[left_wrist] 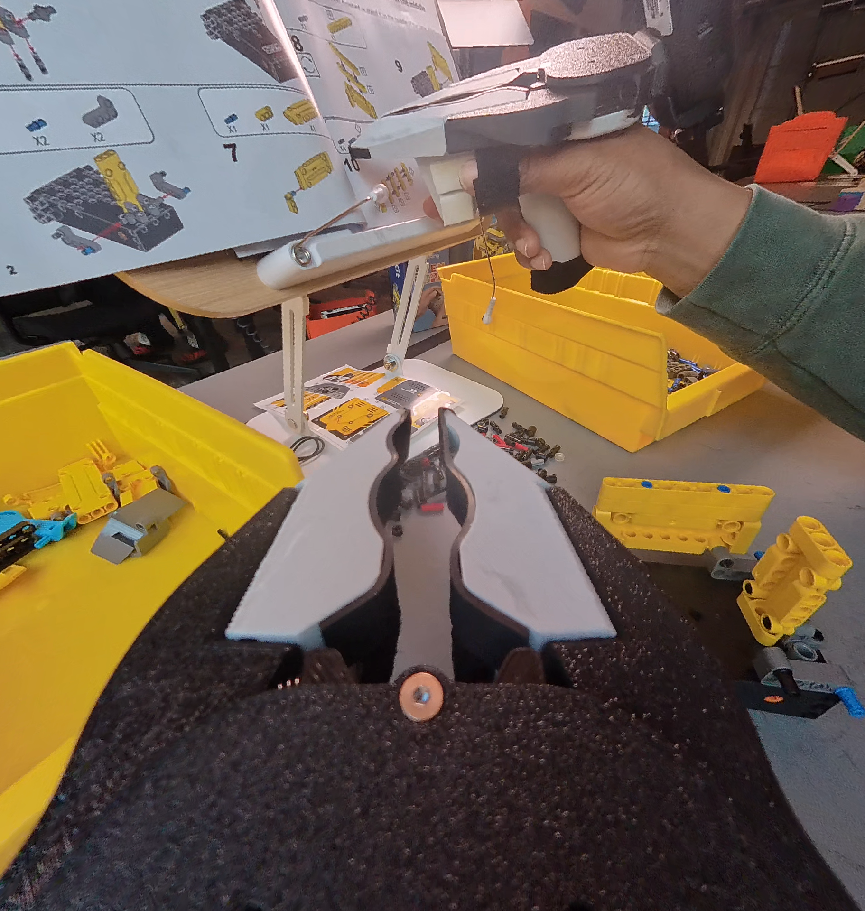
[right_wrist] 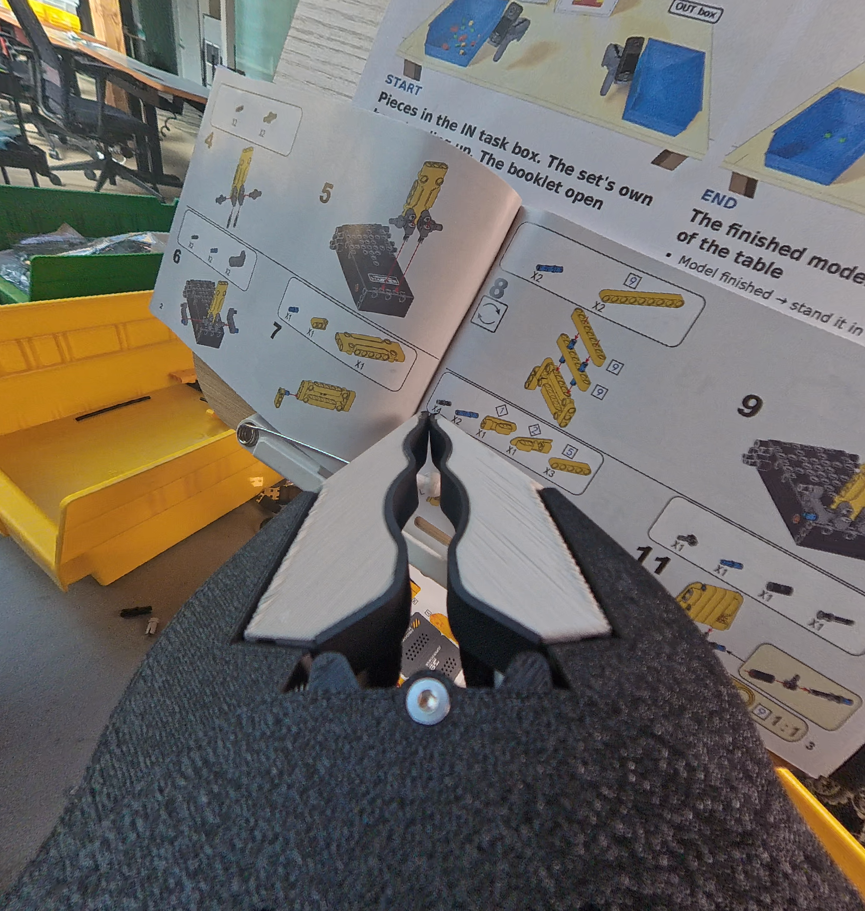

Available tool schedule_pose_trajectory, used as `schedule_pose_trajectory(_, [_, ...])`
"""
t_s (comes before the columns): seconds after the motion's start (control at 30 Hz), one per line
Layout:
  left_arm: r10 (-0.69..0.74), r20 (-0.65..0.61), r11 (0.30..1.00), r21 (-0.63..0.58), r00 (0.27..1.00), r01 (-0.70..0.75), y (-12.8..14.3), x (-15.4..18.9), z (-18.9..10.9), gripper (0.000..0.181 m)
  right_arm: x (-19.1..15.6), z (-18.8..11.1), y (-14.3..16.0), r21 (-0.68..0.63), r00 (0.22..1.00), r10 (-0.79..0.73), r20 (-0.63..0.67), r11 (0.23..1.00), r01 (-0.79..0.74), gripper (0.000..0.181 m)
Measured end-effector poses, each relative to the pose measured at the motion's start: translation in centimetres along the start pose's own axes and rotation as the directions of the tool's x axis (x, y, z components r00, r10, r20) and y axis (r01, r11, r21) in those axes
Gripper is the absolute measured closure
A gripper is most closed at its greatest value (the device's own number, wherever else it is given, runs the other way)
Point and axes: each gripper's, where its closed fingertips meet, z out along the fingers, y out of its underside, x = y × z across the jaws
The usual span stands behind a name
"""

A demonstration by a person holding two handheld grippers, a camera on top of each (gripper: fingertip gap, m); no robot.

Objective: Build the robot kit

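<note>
My left gripper (left_wrist: 424, 419) hovers low over the grey table, jaws a narrow gap apart with nothing between them. It points at a sticker sheet (left_wrist: 356, 409) and a pile of small black pins (left_wrist: 519, 438). My right gripper (right_wrist: 428, 419) is shut, its tips at the lower edge of an open instruction booklet (right_wrist: 351, 296) near the fold. I cannot tell whether it pinches the page. In the left wrist view a hand holds the right gripper (left_wrist: 359, 150) up against the booklet (left_wrist: 149, 148), which rests on a wooden stand (left_wrist: 213, 291).
A yellow bin (left_wrist: 184, 429) on the left holds yellow, grey and blue pieces. Another yellow bin (left_wrist: 568, 345) at the back right holds small parts. A yellow beam assembly (left_wrist: 681, 512) and a yellow block on a black base (left_wrist: 795, 586) lie at the right. A green bin (right_wrist: 75, 236) stands farther left. One gripper's finger ends stand about 20 cm off the other's.
</note>
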Motion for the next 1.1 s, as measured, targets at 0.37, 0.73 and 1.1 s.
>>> schedule_pose_trajectory(0.37, [-0.026,-0.002,0.999,-0.024,1.0,0.026,0.2,0.0,-0.5,0.163,-0.4,-0.9,-0.7,0.023,0.999,0.015,0.029,1.0,-0.015,0.17])
schedule_pose_trajectory(0.73, [-0.015,0.196,1.0,0.012,0.98,0.013,-2.1,-3.4,-4.1,0.135,-9.7,-9.7,-6.1,0.005,0.895,-0.002,0.446,1.0,0.0,0.132])
schedule_pose_trajectory(1.1, [-0.021,0.124,0.999,-0.035,0.992,0.026,-0.8,-1.5,-5.6,0.136,-20.9,-17.7,10.6,-0.516,0.859,0.206,0.468,0.853,0.077,0.083])
